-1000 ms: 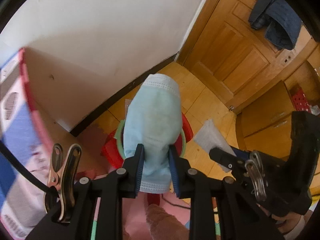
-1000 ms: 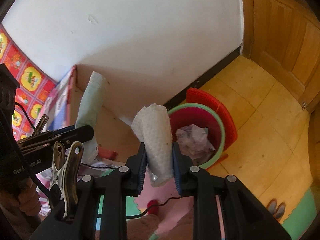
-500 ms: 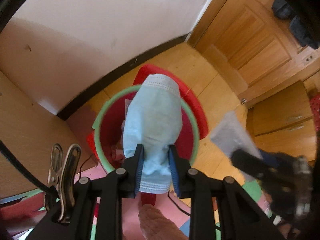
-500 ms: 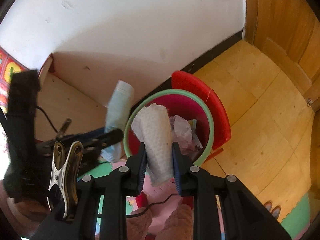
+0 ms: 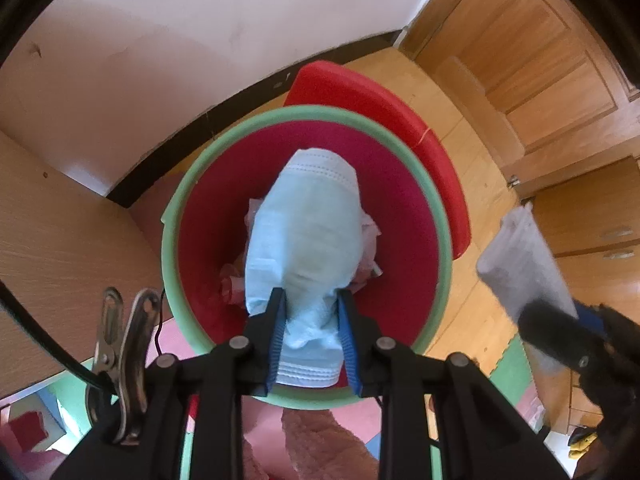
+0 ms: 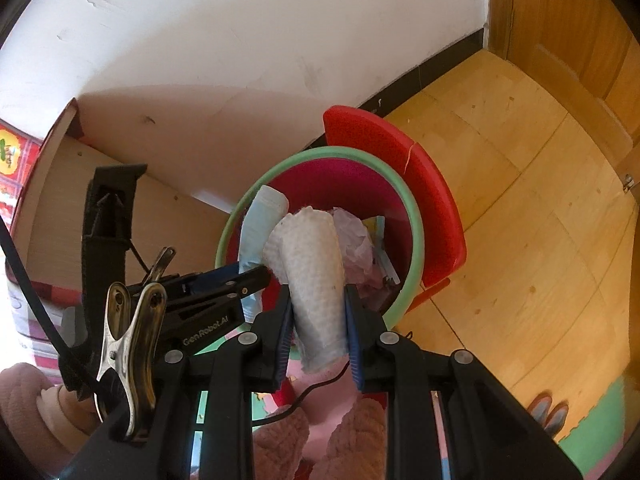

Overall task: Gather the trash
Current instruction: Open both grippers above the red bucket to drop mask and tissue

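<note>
Pinching a pale blue pleated face mask [image 5: 306, 240] between its blue pads, the left gripper [image 5: 312, 332] hangs over the green-rimmed red plastic bin [image 5: 438, 216]. Just beside it, the right gripper [image 6: 318, 320] clamps a white embossed paper towel [image 6: 314, 264] above the same bin, where crumpled pink tissue [image 6: 358, 248] lies.

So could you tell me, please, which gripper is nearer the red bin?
Left. The left gripper holds its mask over the bin opening; the right gripper hangs beside the rim.
</note>
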Action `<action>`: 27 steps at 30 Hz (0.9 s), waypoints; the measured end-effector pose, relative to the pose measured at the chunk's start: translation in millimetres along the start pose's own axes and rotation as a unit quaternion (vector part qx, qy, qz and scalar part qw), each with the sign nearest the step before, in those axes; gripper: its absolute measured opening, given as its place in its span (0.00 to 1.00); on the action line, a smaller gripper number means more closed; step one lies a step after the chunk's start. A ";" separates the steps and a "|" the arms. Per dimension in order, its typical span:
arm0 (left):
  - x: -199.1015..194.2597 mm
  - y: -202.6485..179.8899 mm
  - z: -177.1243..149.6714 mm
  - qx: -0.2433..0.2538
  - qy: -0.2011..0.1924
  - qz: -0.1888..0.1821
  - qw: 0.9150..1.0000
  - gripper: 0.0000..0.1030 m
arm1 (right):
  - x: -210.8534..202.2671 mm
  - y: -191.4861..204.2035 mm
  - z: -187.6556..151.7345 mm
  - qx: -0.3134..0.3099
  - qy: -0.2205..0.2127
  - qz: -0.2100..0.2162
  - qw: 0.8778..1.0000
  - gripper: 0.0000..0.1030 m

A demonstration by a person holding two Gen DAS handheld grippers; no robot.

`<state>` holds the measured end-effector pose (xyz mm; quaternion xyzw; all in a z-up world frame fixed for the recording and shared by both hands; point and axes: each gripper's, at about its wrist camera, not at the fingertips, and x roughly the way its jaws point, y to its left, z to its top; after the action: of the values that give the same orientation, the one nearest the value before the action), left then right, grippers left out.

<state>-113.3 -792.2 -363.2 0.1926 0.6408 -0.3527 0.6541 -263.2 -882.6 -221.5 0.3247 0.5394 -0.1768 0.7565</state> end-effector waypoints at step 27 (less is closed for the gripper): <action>-19.9 22.1 -3.8 -0.043 0.004 0.025 0.999 0.44 | 32.4 8.2 11.3 -0.021 0.013 0.001 1.000 0.53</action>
<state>-98.9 -770.2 -348.7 0.1823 0.6529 -0.3074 0.6678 -238.7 -881.6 -246.8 0.3115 0.5527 -0.1600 0.7563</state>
